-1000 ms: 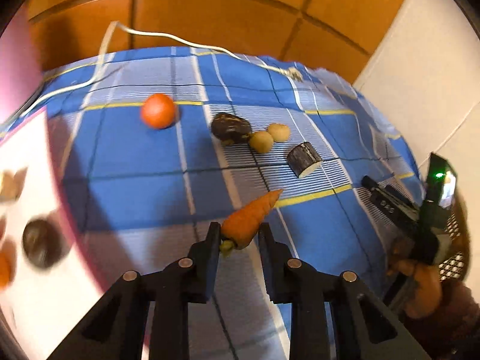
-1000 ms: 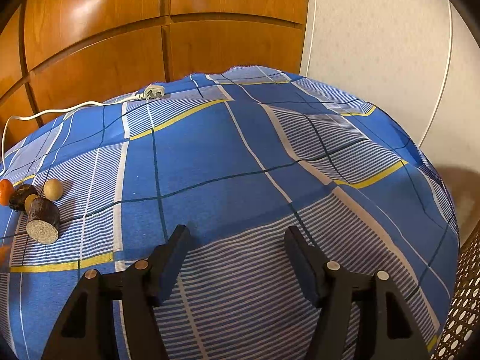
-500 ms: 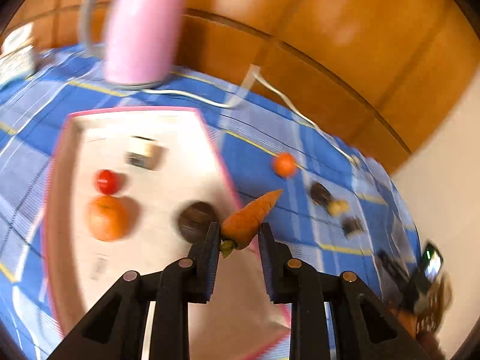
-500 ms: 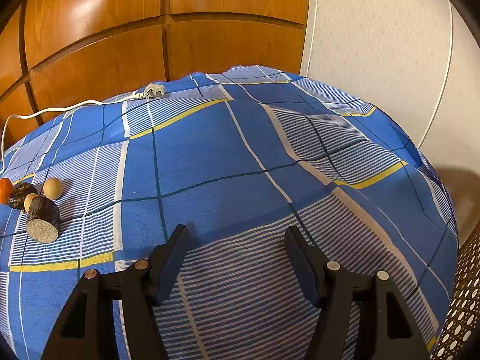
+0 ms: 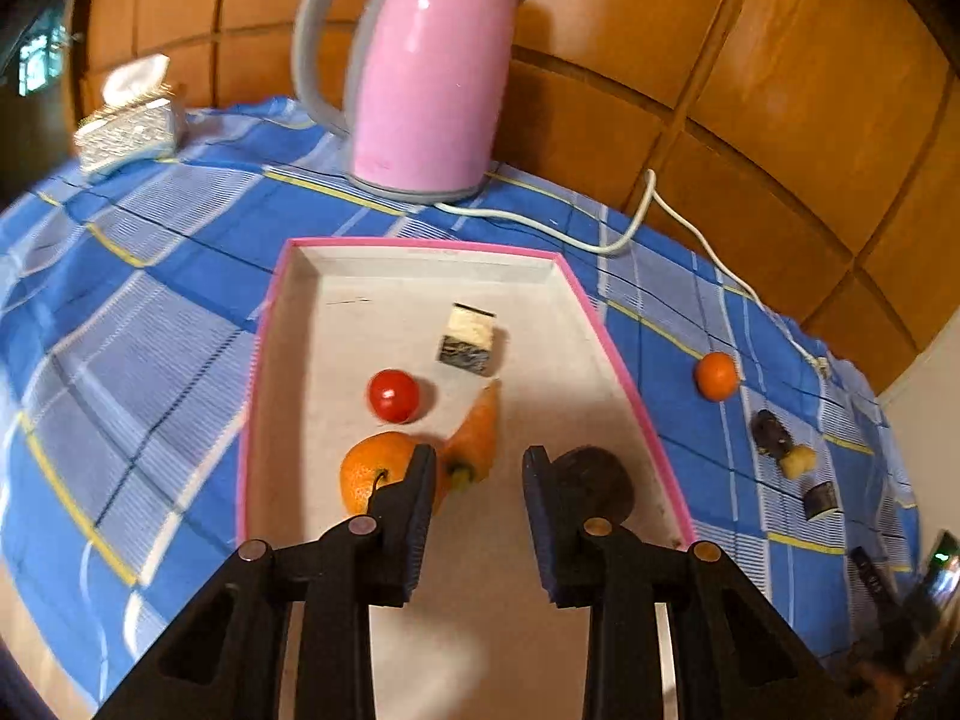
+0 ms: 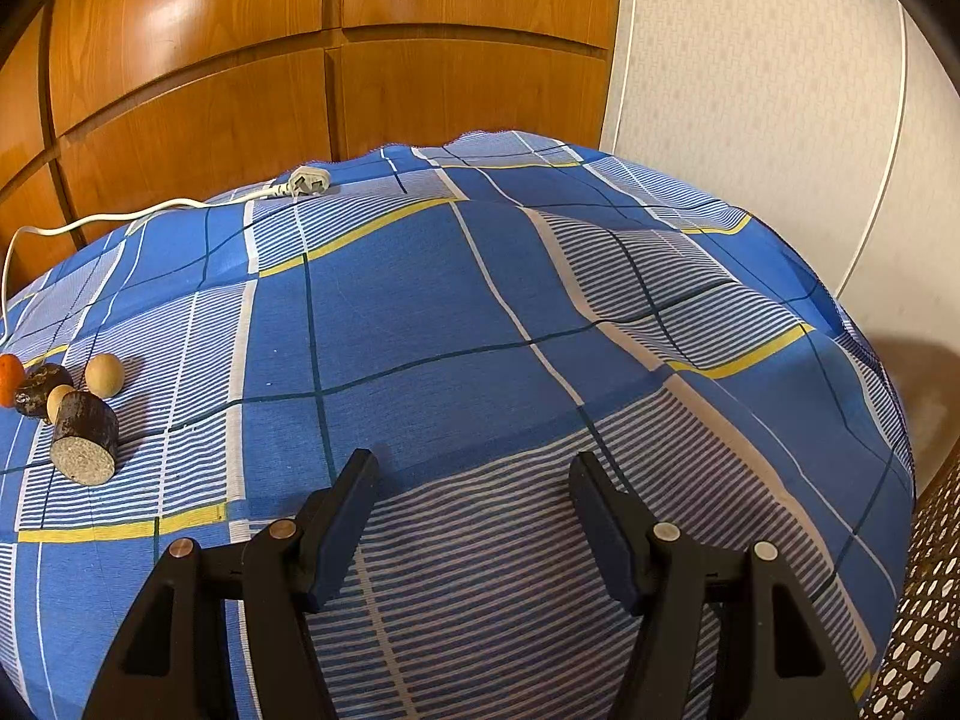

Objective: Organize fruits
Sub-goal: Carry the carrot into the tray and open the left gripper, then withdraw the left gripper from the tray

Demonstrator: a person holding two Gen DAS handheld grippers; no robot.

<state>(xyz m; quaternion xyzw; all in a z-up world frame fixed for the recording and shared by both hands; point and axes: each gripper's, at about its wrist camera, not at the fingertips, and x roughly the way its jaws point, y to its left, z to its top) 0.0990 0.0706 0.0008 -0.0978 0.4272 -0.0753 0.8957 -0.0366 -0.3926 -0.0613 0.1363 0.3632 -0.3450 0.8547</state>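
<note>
The carrot (image 5: 477,432) is being let go into the pink-edged tray (image 5: 624,372). The left tongs (image 5: 474,480) have just been opening, and a gap is now showing on both sides, so nothing is being squeezed by them. The carrot is lying on the white tray floor, just past the tips of the left tongs, with its thin end pointing away and its thick end beside the big orange (image 5: 375,474). A red tomato (image 5: 393,395), a cut block (image 5: 468,339) and a dark round fruit (image 5: 600,480) are also resting in the tray.

So the drop-off step is being finished, as it seems. More things are still waiting out on the blue checked cloth of the worktop (image 6: 420,312): a small orange fruit (image 5: 716,375), a dark lumpy piece (image 5: 771,432), a pale round piece (image 5: 801,461) and a dark cut log (image 6: 84,438).

The right tongs (image 6: 474,516) are being held wide over the cloth, with nothing between them.

Next, the left tongs are probably needing to be lifted clear of the tray without the carrot being knocked. Then one of the loose pieces on the cloth is likely needing to be reached for and picked up.
</note>
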